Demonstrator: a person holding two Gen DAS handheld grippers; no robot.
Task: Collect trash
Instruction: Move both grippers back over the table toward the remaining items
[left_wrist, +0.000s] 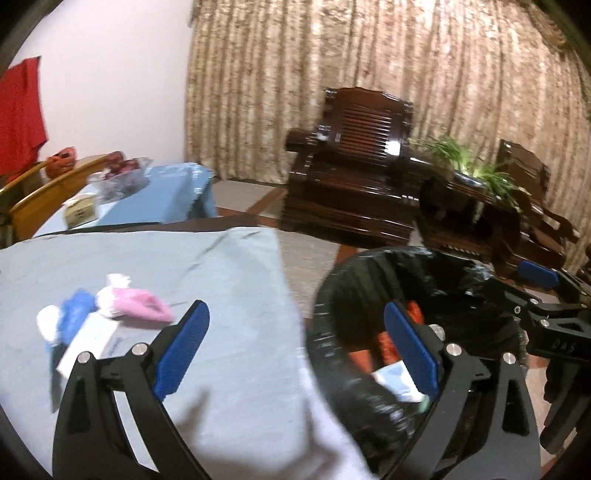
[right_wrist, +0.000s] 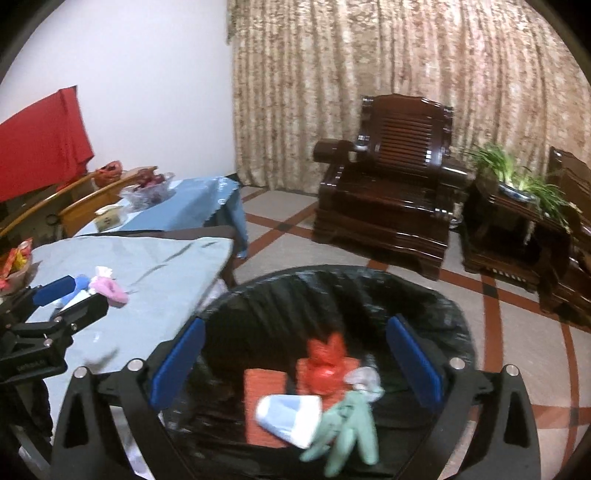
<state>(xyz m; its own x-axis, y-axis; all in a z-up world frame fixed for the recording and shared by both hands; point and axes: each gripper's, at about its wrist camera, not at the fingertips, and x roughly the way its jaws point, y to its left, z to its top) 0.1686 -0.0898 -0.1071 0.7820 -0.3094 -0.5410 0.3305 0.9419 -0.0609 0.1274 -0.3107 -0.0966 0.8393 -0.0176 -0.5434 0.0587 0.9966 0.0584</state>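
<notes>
Trash bin, lined with a black bag, stands on the tiled floor just beside the table. Inside it, seen from the right wrist: a red crumpled wrapper on an orange flat packet, a white-and-blue packet in front, a pale green glove at lower right, and a clear scrap beside the red wrapper. From the left wrist only part of this content shows past the bin rim.

More trash lies on the table, which is covered by a grey-blue cloth: a pink piece with a white tuft, a blue piece, a white piece and a white card, all close together near the table's left part (edges blurred by motion). The same cluster shows in the right wrist view, with the pink piece clearest.

Right gripper hangs over the bin mouth, its blue-padded fingers spread wide with nothing between them. Left gripper is likewise spread and empty; one finger lies over the table edge, the other over the bin. Each gripper appears at the margin of the other's view: right gripper, left gripper.

Background: a second table with a blue cloth and a bowl, wooden chairs, a red cloth, a dark armchair, a potted plant on a dark stand, and a patterned curtain.
</notes>
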